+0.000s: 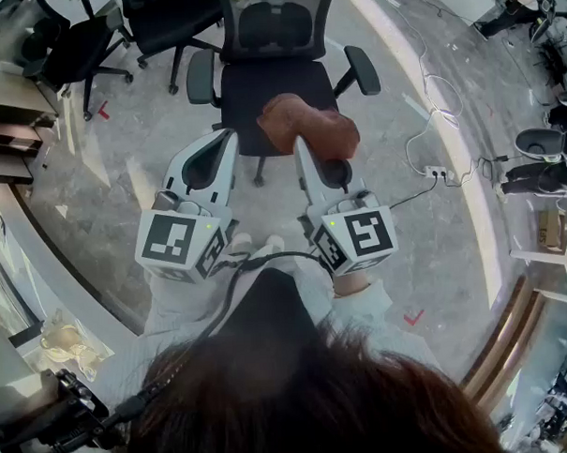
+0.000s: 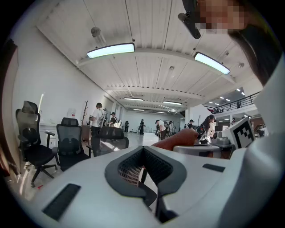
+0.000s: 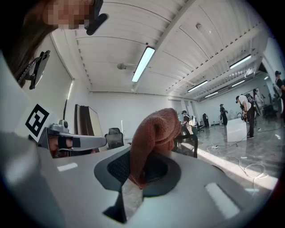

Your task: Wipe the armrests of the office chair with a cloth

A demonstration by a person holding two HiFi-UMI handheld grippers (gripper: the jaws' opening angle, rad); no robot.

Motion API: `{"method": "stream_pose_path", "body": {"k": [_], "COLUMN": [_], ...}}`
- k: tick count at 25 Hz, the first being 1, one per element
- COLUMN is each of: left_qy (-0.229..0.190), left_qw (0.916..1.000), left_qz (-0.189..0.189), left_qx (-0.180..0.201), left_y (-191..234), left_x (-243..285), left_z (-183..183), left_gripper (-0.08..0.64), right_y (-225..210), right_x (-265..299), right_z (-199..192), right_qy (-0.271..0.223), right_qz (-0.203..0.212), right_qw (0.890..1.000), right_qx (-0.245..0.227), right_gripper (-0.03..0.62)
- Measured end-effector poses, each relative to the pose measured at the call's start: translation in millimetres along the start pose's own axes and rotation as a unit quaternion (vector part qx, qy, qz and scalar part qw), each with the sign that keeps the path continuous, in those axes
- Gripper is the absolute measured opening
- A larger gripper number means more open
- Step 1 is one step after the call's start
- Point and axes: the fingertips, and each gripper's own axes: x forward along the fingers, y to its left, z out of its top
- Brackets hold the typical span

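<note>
1. Rust-brown terry cloth (image 1: 309, 128): soft, light and floppy, probably best gripped at a bunched fold.
2. Pinched in right gripper (image 1: 298, 140), held before black mesh office chair (image 1: 276, 90) seat.
3. Left gripper (image 1: 231, 134) pressed together, empty, nearer chair's left side.
4. Grey padded armrests (image 1: 362, 69) not yet reached.
5. No containers involved.

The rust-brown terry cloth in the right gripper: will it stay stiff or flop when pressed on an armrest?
Probably floppy: the rust-brown terry cloth bunches in folds above the right gripper, whose jaws pinch only one end. Its looped, fuzzy surface suggests it is light and would likely mould to the black padded armrest rather than slide.
</note>
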Motion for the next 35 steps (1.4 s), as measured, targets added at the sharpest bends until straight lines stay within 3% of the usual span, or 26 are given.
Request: {"method": "stream_pose_path", "body": {"k": [9, 22, 28, 35], "left_qy": [0.003, 0.004, 0.012, 0.018], "left_qw": [0.9999, 0.9979, 0.9967, 0.9976], "left_qz": [0.009, 0.064, 0.079, 0.063], "left_qx": [-0.002, -0.011, -0.014, -0.023], "left_y": [-4.3, 9.6, 57.1, 153.9], "left_x": [0.6, -2.9, 18.5, 78.9], "left_z": [-3.1, -23.0, -26.0, -12.7], "left_gripper": [0.003, 0.003, 0.003, 0.003], "right_y": [-7.2, -21.9, -22.8, -30.0], "right_x": [-5.4, 4.0, 60.5, 181.3], "right_z": [-0.4, -15.2, -28.2, -48.3], "right_qy": [-0.007, 0.001, 0.018, 0.049], "right_qz": [0.001, 0.03, 0.047, 0.045], "right_qw": [1.0, 0.999, 0.998, 0.997], "right_qx": [0.017, 0.034, 0.036, 0.03], "right_gripper": [0.044, 0.046, 0.046, 0.046]}}
